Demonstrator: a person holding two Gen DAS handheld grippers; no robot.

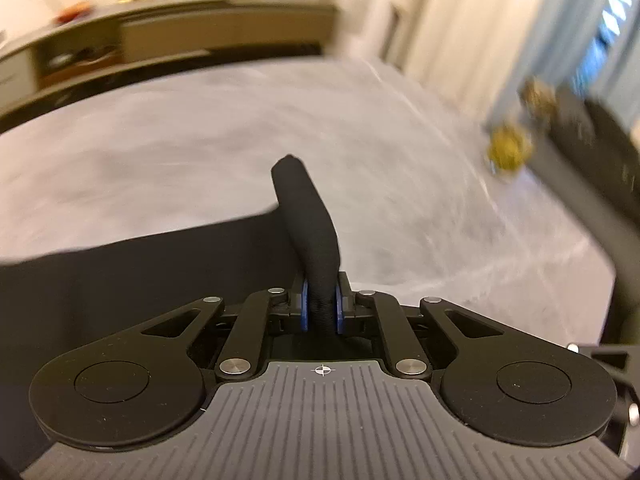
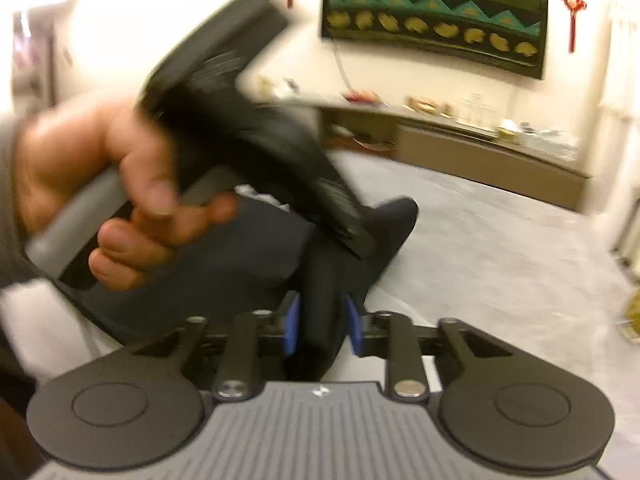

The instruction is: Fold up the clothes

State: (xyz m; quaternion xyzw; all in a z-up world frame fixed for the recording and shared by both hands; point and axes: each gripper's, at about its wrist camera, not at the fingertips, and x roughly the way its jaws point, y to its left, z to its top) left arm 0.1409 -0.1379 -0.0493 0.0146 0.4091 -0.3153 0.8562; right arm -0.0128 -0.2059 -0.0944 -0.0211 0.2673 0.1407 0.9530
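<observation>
A black garment (image 1: 308,208) lies on a pale grey surface (image 1: 160,140), and one thick fold of it rises off that surface. My left gripper (image 1: 322,300) is shut on this fold, its blue pads pinching the cloth. In the right wrist view the same garment (image 2: 392,220) bunches up between the blue pads of my right gripper (image 2: 322,320), filling the gap and touching both pads. A person's hand (image 2: 132,200) holds the left gripper (image 2: 360,244) just above and left of the right one; it is blurred. White cloth (image 2: 40,332) shows under the garment at the left.
A low cabinet (image 1: 224,36) with small items on top runs along the far side of the grey surface (image 2: 500,260). A yellow object (image 1: 508,148) sits at the right edge near a blue curtain (image 1: 560,40). A dark picture (image 2: 432,12) hangs on the wall.
</observation>
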